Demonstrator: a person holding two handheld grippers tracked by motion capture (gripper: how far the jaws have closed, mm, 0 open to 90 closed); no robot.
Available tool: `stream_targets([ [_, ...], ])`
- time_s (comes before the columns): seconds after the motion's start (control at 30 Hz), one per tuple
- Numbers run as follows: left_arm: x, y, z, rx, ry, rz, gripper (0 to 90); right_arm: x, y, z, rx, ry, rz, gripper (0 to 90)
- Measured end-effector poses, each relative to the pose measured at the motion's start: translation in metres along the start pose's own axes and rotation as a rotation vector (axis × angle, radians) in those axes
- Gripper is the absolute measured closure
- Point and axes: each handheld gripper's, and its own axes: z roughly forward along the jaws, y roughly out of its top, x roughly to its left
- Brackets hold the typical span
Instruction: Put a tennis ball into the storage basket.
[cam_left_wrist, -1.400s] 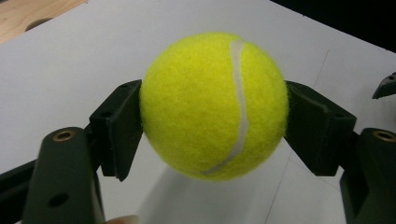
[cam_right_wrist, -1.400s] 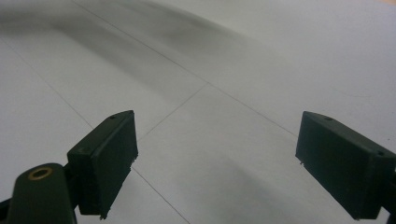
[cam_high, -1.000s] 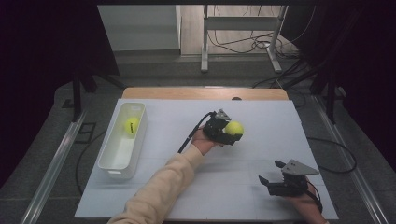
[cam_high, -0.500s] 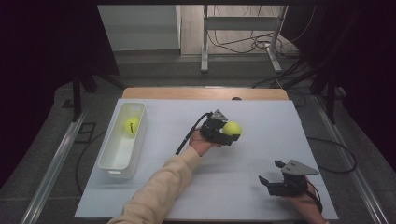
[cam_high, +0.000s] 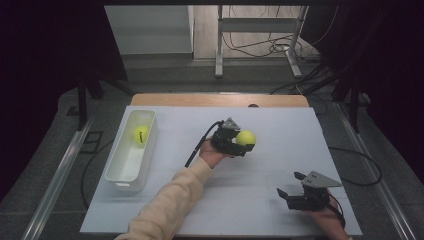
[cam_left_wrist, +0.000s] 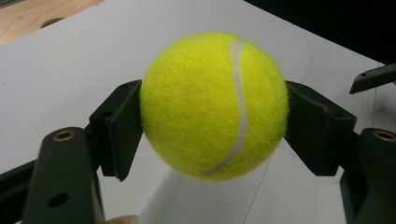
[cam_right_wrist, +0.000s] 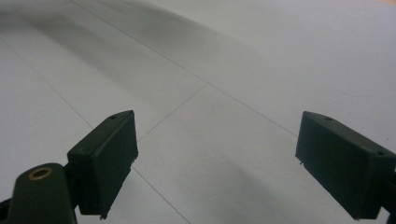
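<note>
Tennis ball (cam_left_wrist: 214, 106) sits clamped between your left gripper (cam_high: 239, 142)'s two black pads, lifted just above the middle of the white table (cam_high: 260, 200). Your right gripper (cam_high: 290, 186) rests near the table's front right corner, jaws spread wide on nothing. A second tennis ball (cam_high: 141, 133) lies in the white bin (cam_high: 125, 167) at left; cables trail across the dim floor (cam_high: 165, 75) beyond.

White rectangular plastic bin (cam_high: 129, 167) at the white table's (cam_high: 260, 200) left side, yellow tennis ball (cam_high: 141, 133) in its far end, second yellow tennis ball (cam_left_wrist: 214, 105) mid-table between the left gripper's (cam_high: 239, 142) jaws, right gripper (cam_high: 292, 187) near the front right corner
</note>
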Motion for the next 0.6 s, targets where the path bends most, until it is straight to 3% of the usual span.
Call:
stream_targets([
  [0.6,0.002,-0.008,-0.011,-0.006,0.002,-0.007,26.1,0.000,0.000,0.000,0.001,-0.001,0.000,13.2],
])
